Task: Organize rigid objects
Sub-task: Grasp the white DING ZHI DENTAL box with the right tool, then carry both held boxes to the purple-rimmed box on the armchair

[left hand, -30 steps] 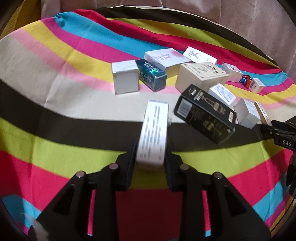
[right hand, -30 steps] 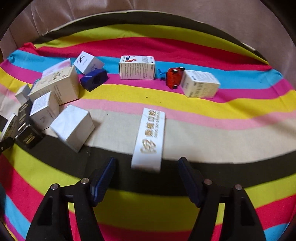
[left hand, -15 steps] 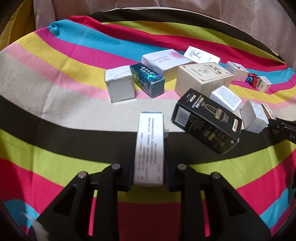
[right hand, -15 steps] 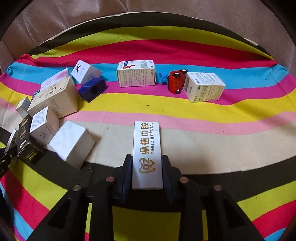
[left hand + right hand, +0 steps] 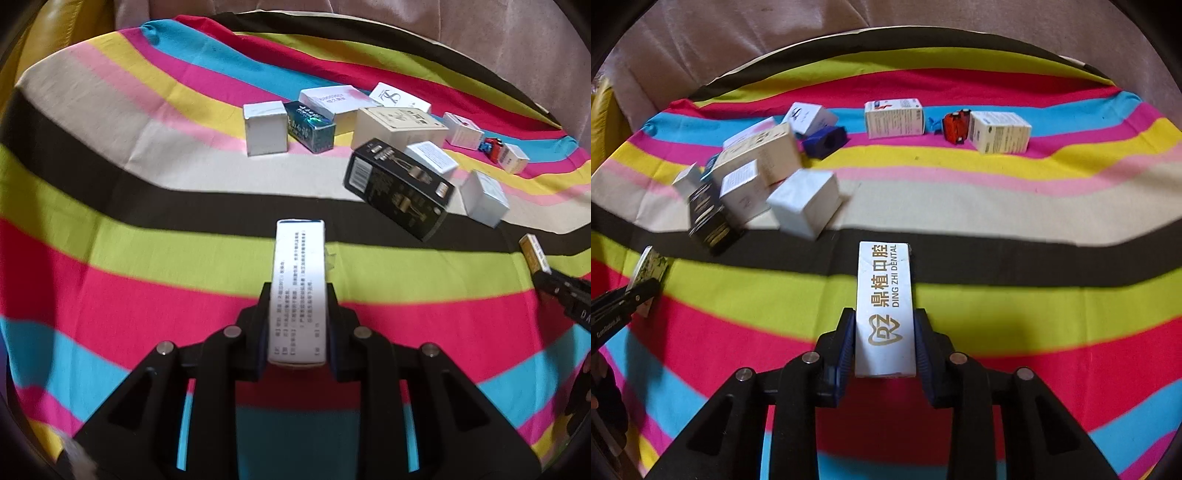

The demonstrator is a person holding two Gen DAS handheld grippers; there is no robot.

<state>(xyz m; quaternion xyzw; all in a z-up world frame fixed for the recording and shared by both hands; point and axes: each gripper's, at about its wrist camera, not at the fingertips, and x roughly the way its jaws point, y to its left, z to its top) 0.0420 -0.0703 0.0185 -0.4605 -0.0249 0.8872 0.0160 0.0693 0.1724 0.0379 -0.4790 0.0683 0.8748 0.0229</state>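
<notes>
A long white box printed with small text (image 5: 298, 291) stands between the jaws of my left gripper (image 5: 297, 325), which is shut on it above the striped cloth. My right gripper (image 5: 885, 343) is shut on a white dental box with gold lettering (image 5: 884, 306). The right gripper's tip with its gold-edged box (image 5: 533, 253) shows at the right edge of the left wrist view. In the right wrist view the left gripper's tip (image 5: 624, 299) enters at the left edge. A cluster of boxes, among them a black box (image 5: 397, 188), lies farther back.
The striped cloth (image 5: 110, 206) covers the surface. Behind lie a white cube (image 5: 265, 127), a teal box (image 5: 310, 125), a cream box (image 5: 395, 125), a white block (image 5: 805, 205), a blue sharpener (image 5: 825, 140), a red toy car (image 5: 955, 125) and two printed boxes (image 5: 894, 117) (image 5: 1001, 131). A pinkish backrest (image 5: 775, 48) rises beyond.
The right gripper closed on the dental box, which lay loose between open jaws. Both grippers then pulled back toward the near stripes with their boxes, and the box cluster looks farther away.
</notes>
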